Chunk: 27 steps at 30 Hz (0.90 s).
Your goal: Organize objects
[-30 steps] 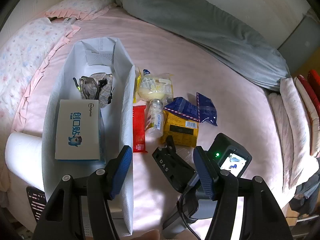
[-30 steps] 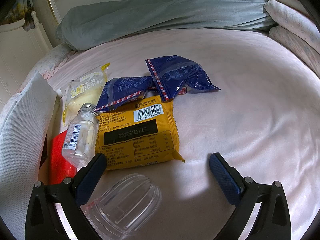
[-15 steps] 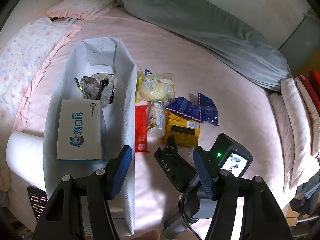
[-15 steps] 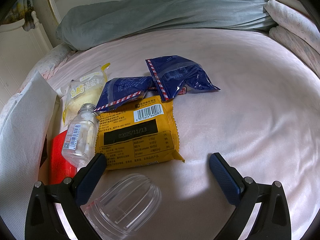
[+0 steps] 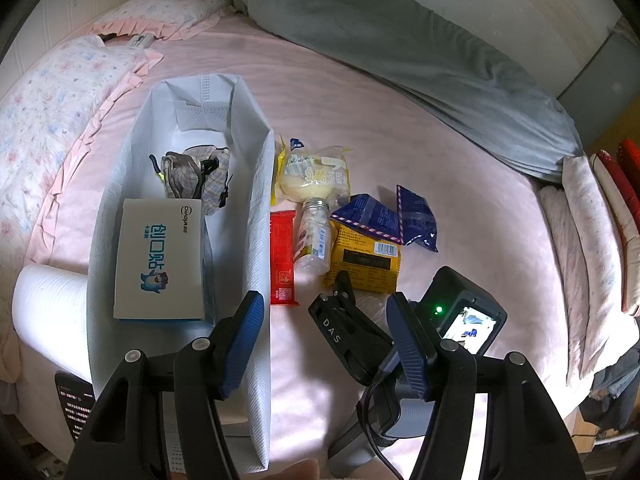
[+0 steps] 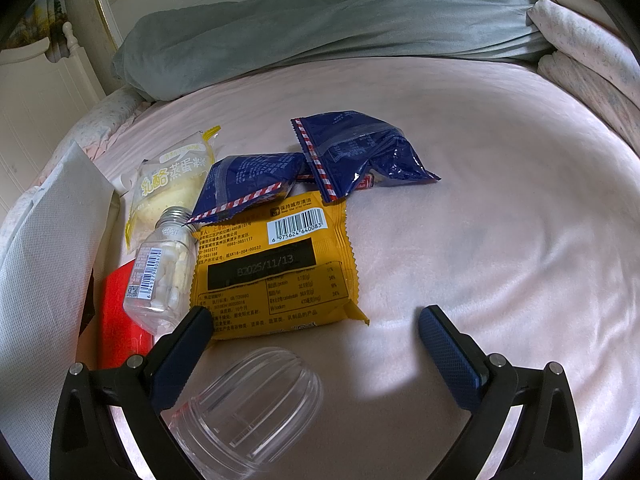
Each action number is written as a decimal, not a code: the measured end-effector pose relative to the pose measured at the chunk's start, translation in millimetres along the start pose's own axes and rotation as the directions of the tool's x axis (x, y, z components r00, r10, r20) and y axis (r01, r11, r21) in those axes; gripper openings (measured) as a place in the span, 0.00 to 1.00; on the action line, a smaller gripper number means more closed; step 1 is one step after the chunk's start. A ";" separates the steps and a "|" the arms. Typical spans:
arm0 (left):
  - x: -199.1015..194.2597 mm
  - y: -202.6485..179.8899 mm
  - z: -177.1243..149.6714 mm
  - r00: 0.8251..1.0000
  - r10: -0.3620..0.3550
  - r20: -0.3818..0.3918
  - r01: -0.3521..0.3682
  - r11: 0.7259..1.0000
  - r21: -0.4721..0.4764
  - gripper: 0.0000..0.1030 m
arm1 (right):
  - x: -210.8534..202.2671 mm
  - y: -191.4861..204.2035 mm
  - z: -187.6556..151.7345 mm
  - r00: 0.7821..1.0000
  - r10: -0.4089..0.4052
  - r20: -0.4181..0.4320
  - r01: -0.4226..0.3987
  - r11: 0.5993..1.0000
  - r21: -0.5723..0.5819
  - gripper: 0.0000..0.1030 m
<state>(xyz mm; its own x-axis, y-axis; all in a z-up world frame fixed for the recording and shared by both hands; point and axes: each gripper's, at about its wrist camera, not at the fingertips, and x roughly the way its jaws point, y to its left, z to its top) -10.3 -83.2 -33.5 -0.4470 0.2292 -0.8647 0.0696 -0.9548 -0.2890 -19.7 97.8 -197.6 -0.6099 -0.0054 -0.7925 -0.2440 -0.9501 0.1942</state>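
A white fabric storage bin (image 5: 256,208) lies on the pink bed and holds a white-and-blue box (image 5: 158,264) and a bundle of checked cloth (image 5: 196,178). Beside it lie a red bar (image 5: 282,258), a pill bottle (image 6: 160,272), a yellow cake packet (image 6: 168,184), a yellow snack pack (image 6: 276,268) and two blue packets (image 6: 360,152). A clear plastic jar (image 6: 256,404) lies between my right gripper's fingers. My right gripper (image 6: 316,352) is open, low over the bed. My left gripper (image 5: 324,340) is open and empty, above the bin's near end.
A grey duvet (image 5: 400,44) lies along the far side of the bed. Flowered pillows (image 5: 48,92) sit to the left, folded bedding (image 5: 592,216) to the right. A white paper roll (image 5: 48,312) and a phone (image 5: 74,408) lie by the bin's near left.
My left gripper has pulled back and up a little, so the bin and snacks look smaller and lower. The right gripper view is unchanged.
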 end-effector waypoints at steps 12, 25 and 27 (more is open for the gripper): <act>1.8 2.0 0.1 1.000 0.008 -0.019 -0.009 1.000 -0.018 0.60 | 0.4 0.6 -0.5 1.000 -0.001 0.000 0.001 1.000 0.001 1.00; -1.8 2.3 0.4 1.000 -0.013 -0.006 0.013 1.000 -0.014 0.60 | -0.2 0.3 -0.7 1.000 -0.001 0.001 0.001 1.000 0.001 1.00; -1.9 2.3 0.4 1.000 -0.013 -0.007 0.013 1.000 -0.015 0.60 | -0.3 0.2 -0.7 1.000 -0.001 0.001 0.001 1.000 0.001 1.00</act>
<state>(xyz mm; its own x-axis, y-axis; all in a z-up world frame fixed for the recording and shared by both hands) -9.7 -85.9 -32.4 -0.4414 0.2428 -0.8639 0.0769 -0.9489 -0.3059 -19.1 97.4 -197.7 -0.6099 -0.0038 -0.7924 -0.2460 -0.9497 0.1939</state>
